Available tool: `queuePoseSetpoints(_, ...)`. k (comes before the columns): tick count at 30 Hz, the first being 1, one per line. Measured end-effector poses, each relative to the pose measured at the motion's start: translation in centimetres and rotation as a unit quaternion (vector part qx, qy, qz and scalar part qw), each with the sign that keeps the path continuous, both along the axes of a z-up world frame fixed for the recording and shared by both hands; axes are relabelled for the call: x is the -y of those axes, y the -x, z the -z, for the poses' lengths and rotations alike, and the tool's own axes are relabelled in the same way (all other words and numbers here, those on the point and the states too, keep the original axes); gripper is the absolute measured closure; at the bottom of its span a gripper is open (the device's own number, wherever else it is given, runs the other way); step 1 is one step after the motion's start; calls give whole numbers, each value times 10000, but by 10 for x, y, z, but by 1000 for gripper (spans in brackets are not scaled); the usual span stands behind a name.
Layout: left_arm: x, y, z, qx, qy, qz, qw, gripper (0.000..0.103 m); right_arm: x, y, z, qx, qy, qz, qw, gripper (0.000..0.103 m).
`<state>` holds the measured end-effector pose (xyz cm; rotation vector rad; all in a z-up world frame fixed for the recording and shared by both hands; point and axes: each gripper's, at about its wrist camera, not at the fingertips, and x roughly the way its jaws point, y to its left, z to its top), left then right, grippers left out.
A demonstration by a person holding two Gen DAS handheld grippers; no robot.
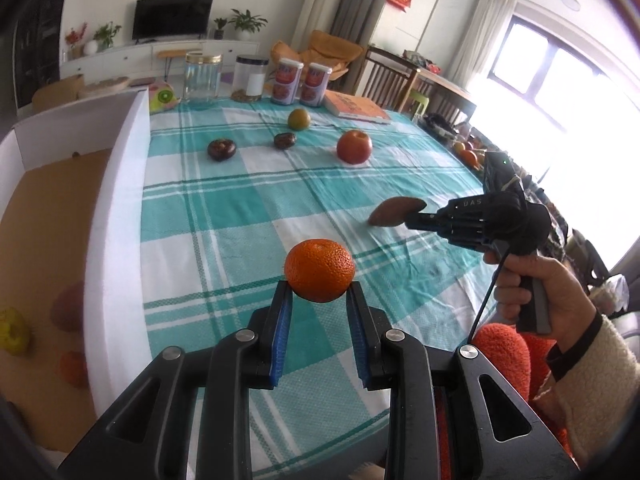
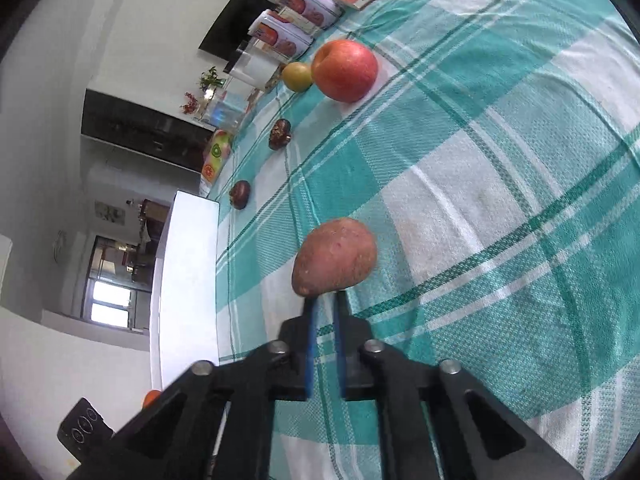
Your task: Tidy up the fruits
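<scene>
Right now both grippers are loaded. Left gripper (image 1: 319,300) is clamped on a mandarin orange (image 1: 320,270), blue pads pressing its two sides, fruit lifted clear of the worktop (image 1: 224,216). Right gripper (image 2: 325,300) has its jaws nearly together, pinching the near end of a reddish-brown sweet potato (image 2: 335,257); the potato's long axis runs on from the fingertips, tilted up toward 1 o'clock in the right wrist view. In the left wrist view it shows at 3 o'clock, beside the person's hand (image 1: 532,280) on the handle.

Key relation: the white-walled cardboard box (image 1: 116,184) lies at 9 o'clock of the left gripper, just beside it, so the left hand is much nearer. My guess is the mandarin orange goes over that wall next. The wall rises above the cloth, so the fruit probably needs to clear its rim. Blurred fruits already lie inside, including a yellow one (image 1: 14,332); exact kinds cannot be told.

Left on the cloth, well apart from both grippers toward 12 o'clock: a red apple (image 1: 354,146), a yellow-green round fruit (image 1: 299,119), two dark wrinkled fruits (image 1: 221,149) (image 1: 285,140). Behind them stand jars, two cans (image 1: 298,82) and an orange book (image 1: 356,108). Nothing stands between the left gripper and the box.
</scene>
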<state>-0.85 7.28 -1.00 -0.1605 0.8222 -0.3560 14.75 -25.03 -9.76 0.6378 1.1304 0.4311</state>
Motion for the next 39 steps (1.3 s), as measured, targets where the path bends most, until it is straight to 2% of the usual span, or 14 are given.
queuePoseSetpoints(3,-9,1,-4,7,36,-104,9999,75,-7,-6,0,-4,542,-87,9985,98)
queuePoseSetpoints(7,-21,9,-10,66,119,-213,9997,75,7,0,6,-241,539,-149,9981,87)
queuePoseSetpoints(12,-25,11,-15,149,130,-253,9995,75,31,-6,-26,103,954,67,9954,83)
queuePoseSetpoints(14,-24,9,-15,149,172,-249,9994,75,31,-13,-43,353,1381,1,9898,67)
queuePoseSetpoints(15,-23,8,-15,149,188,-244,9994,75,27,-19,-50,466,1668,-132,9848,60)
queuePoseSetpoints(16,-23,7,-15,141,206,-239,9994,75,20,-25,-52,571,1981,-331,9780,46)
queuePoseSetpoints(17,-22,7,-14,131,225,-229,9994,75,12,-31,-53,683,2284,-594,9694,41)
queuePoseSetpoints(21,-22,8,-12,69,266,-210,9994,75,-11,-52,-26,713,3543,-1505,9202,42)
queuePoseSetpoints(25,-25,9,-11,22,206,-276,9994,75,-13,-62,-4,774,4012,-1589,8988,40)
queuePoseSetpoints(27,-26,6,-10,-31,213,-315,9993,75,-7,-69,-1,748,4051,-1358,9010,44)
queuePoseSetpoints(29,-26,4,-11,-76,255,-326,9991,75,1,-75,-1,652,4004,-1094,9075,58)
queuePoseSetpoints(31,-25,5,-13,-76,253,-320,9991,75,7,-79,-1,564,3818,-939,9177,59)
queuePoseSetpoints(37,-23,10,-24,31,226,-321,9992,75,8,-80,-2,422,3659,-620,9276,59)
queuePoseSetpoints(39,-27,14,-29,86,243,-340,9991,75,12,-71,-10,505,3193,-317,9458,61)
